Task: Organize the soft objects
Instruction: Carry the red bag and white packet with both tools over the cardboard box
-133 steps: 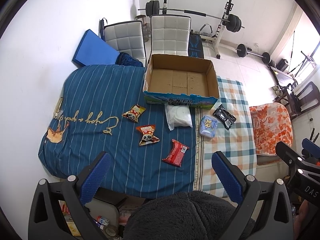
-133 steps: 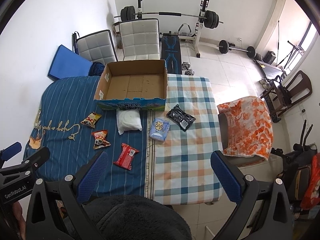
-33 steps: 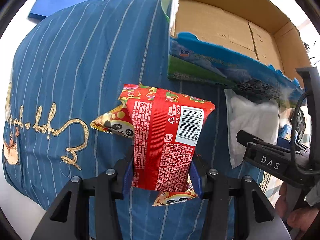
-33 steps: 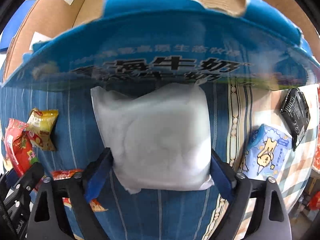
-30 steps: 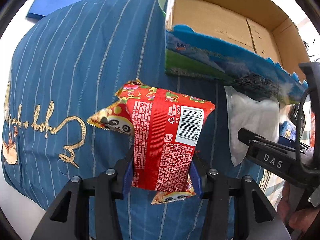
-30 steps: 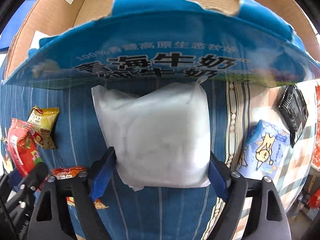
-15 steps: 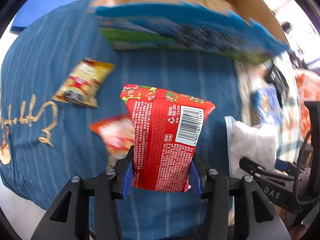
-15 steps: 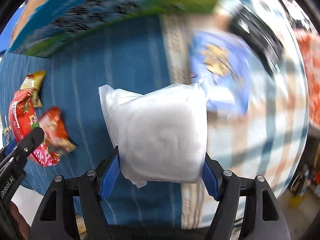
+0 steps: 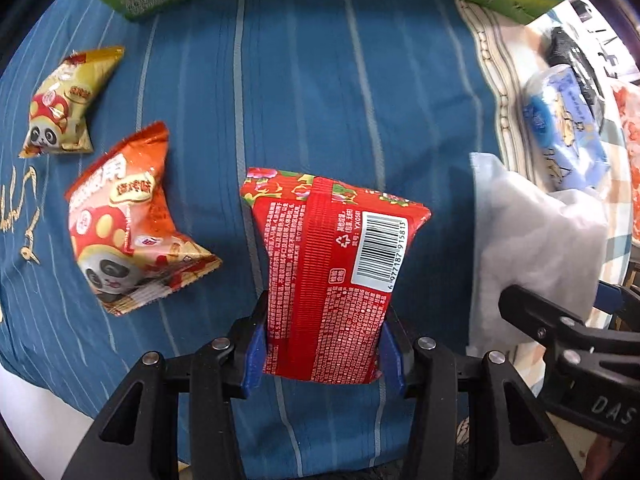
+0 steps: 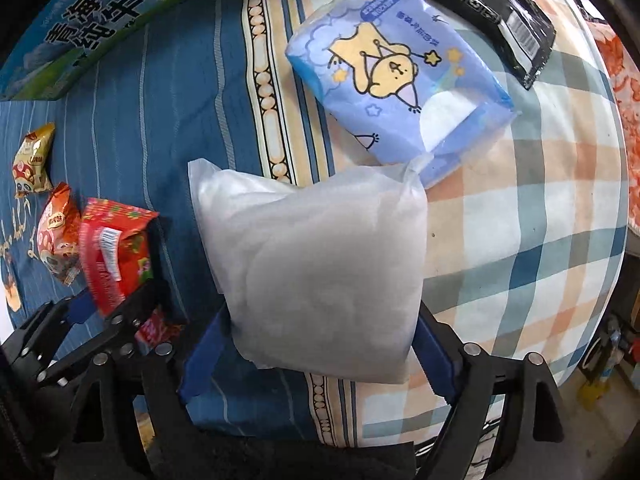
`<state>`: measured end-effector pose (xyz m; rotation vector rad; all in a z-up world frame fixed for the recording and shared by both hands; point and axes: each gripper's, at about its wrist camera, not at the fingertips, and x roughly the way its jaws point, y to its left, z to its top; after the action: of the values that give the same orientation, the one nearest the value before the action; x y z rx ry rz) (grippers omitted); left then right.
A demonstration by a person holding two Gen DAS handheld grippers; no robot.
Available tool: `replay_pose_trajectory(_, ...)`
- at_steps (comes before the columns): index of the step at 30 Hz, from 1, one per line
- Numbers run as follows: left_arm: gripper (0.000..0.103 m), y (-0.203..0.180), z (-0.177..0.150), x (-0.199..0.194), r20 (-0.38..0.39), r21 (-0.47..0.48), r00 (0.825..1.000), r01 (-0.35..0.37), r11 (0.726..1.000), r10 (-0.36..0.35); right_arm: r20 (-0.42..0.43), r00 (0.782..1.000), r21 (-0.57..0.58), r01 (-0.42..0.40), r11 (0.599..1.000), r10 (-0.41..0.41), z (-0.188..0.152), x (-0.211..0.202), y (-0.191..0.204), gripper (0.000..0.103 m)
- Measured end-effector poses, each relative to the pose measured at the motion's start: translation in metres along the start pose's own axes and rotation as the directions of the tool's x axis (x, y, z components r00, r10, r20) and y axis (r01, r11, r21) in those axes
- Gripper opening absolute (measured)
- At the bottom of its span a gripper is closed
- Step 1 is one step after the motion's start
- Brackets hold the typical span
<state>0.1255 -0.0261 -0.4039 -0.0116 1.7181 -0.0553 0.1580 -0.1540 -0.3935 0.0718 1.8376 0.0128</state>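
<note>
In the left wrist view, the left gripper (image 9: 322, 354) is clamped on a red snack packet (image 9: 328, 268), held up over the blue striped cloth (image 9: 304, 100). To its left lie 2 panda snack bags (image 9: 128, 220), to its right the white bag (image 9: 536, 264).

In the right wrist view, the right gripper (image 10: 316, 354) squeezes that white bag (image 10: 316, 268) above the cloth seam. Beyond it lie a blue tissue pack (image 10: 400, 76) and, farther right, a black packet (image 10: 488, 12); the box wall (image 10: 104, 24) stands far left.

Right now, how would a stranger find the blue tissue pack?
Find the checked cloth beside the blue striped cover. The blue tissue pack lies there, between the black packet and the held white bag. Only it shows a yellow cartoon bear.
</note>
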Motion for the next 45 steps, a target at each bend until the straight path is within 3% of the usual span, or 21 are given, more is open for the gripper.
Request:
replay_pose_trajectory(4,0.045,-0.006,0.011,0.004,-0.004,-0.015,1.000,-0.005,1.000,0.005,-0.015,1.000,-0.028,0.024,0.999,-0.025,0.000,0.000,0.016,0.088)
replay_pose_trajectory(5,0.045,-0.007,0.012,0.004,-0.004,-0.018,1.000,-0.004,1.000,0.004,-0.017,1.000,-0.028,0.024,0.999,-0.025,0.018,0.011,0.014,0.086)
replay_pose_trajectory(7,0.044,-0.006,0.015,0.002,0.002,-0.027,1.000,0.002,1.000,-0.002,-0.021,0.999,-0.033,0.024,0.999,-0.025,0.017,0.010,0.018,0.082)
replay_pose_trajectory(12,0.044,0.006,-0.003,-0.033,0.041,-0.045,0.999,0.036,0.998,-0.034,-0.020,1.000,-0.049,0.013,0.999,-0.014,0.017,-0.004,0.029,0.070)
replay_pose_trajectory(17,0.044,0.008,-0.006,-0.072,0.097,-0.049,0.993,0.076,0.996,-0.071,0.016,1.000,-0.060,-0.020,0.998,0.021,0.016,-0.038,0.023,0.067)
replay_pose_trajectory(23,0.044,0.013,0.003,-0.144,0.200,-0.037,0.970,0.147,0.988,-0.137,0.087,0.991,-0.079,-0.095,0.992,0.102,0.010,-0.097,0.024,0.067)
replay_pose_trajectory(28,0.044,0.016,0.017,-0.207,0.302,-0.004,0.936,0.189,0.982,-0.179,0.162,0.969,-0.093,-0.174,0.980,0.188,0.014,-0.152,0.023,0.067)
replay_pose_trajectory(32,0.044,0.019,0.051,-0.245,0.358,0.019,0.909,0.222,0.975,-0.214,0.225,0.938,-0.118,-0.243,0.963,0.264,0.032,-0.208,0.028,0.067)
replay_pose_trajectory(36,0.044,0.030,0.111,-0.265,0.397,0.009,0.893,0.228,0.974,-0.213,0.296,0.912,-0.160,-0.247,0.956,0.285,0.078,-0.247,0.043,0.067)
replay_pose_trajectory(39,0.044,0.044,0.161,-0.255,0.364,-0.020,0.901,0.262,0.965,-0.237,0.333,0.907,-0.165,-0.212,0.963,0.257,0.122,-0.258,0.052,0.067)
replay_pose_trajectory(45,0.044,0.067,0.248,-0.207,0.270,-0.101,0.924,0.306,0.946,-0.270,0.308,0.931,-0.163,-0.152,0.975,0.197,0.217,-0.238,0.074,0.067)
